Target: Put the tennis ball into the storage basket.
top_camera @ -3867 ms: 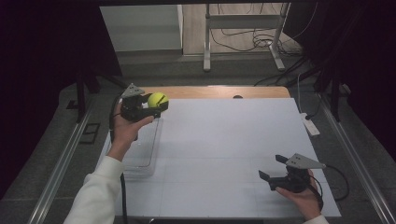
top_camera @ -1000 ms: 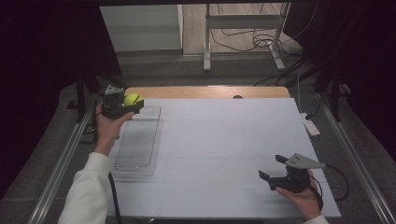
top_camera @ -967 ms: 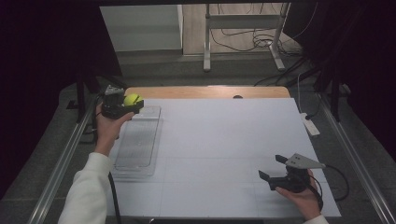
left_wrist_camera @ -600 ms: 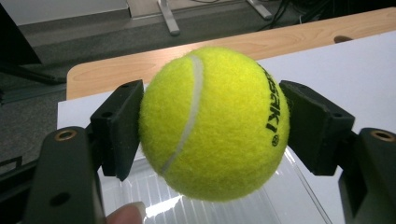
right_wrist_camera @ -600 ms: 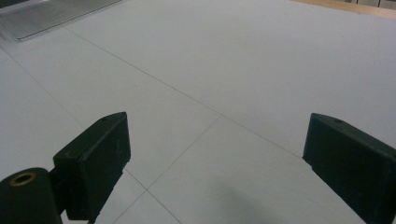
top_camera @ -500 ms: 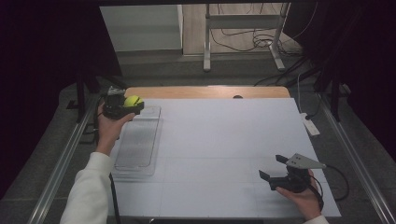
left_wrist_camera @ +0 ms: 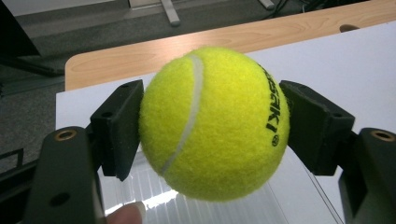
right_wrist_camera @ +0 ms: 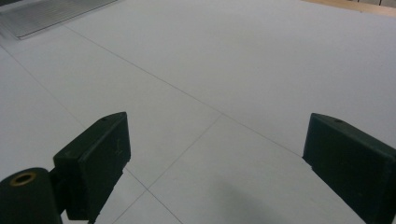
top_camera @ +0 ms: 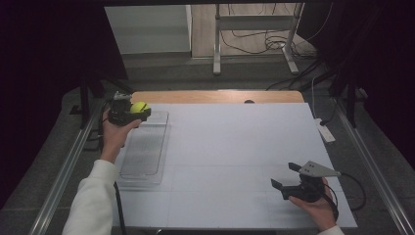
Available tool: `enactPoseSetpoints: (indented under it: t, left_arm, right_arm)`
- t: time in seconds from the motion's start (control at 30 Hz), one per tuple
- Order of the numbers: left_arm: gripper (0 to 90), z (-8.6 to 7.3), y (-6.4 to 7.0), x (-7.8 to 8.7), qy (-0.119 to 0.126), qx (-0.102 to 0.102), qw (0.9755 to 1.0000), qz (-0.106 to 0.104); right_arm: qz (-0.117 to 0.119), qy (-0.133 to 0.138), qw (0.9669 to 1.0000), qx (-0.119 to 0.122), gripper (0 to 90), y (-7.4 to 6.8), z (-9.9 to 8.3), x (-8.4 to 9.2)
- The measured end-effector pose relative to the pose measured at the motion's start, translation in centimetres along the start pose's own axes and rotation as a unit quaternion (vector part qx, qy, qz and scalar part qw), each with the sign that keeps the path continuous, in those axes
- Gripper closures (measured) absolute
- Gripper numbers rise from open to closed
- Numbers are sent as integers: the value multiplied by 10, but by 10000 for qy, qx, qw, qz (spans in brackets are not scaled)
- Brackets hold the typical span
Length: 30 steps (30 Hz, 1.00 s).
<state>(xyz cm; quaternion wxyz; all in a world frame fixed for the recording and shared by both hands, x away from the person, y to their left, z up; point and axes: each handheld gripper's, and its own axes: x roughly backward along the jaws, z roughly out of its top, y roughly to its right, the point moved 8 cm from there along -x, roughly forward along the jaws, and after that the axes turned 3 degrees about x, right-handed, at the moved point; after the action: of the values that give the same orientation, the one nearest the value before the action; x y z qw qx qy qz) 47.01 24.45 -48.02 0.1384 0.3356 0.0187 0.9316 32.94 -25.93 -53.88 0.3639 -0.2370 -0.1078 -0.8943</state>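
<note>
Tennis ball (left_wrist_camera: 212, 123) clamped in the left gripper (top_camera: 131, 113), up over the far end of the clear tray (top_camera: 145, 152).

Both black pads press into the ball's yellow felt from either side — a firm pinch, held at the table's (top_camera: 235, 147) far left corner. The lettering on the ball runs round its side, partly cut off from view. The tray's ribbed floor shows beneath; whether the ball touches it is hard to tell. Over at the near right, the right gripper (top_camera: 288, 177) sits with its jaws wide apart — nothing between them, just bare white table.
</note>
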Motion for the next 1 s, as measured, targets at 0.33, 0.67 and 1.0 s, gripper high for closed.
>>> enactPoseSetpoints:
  t: [0.33, 0.67, 1.0]
  left_arm:
    - [274, -8, -3, -7, -178, 29, 9998, 18]
    - [274, -11, -6, -9, -259, 21, 9996, 60]
    - [274, -16, -9, -16, -418, 3, 9990, 164]
  right_arm:
    - [-9, -12, 10000, -4, 78, 0, 0, 0]
    - [-11, -17, 10000, 0, 78, 0, 0, 0]
    - [-14, -18, 10000, 3, 79, 0, -1, 0]
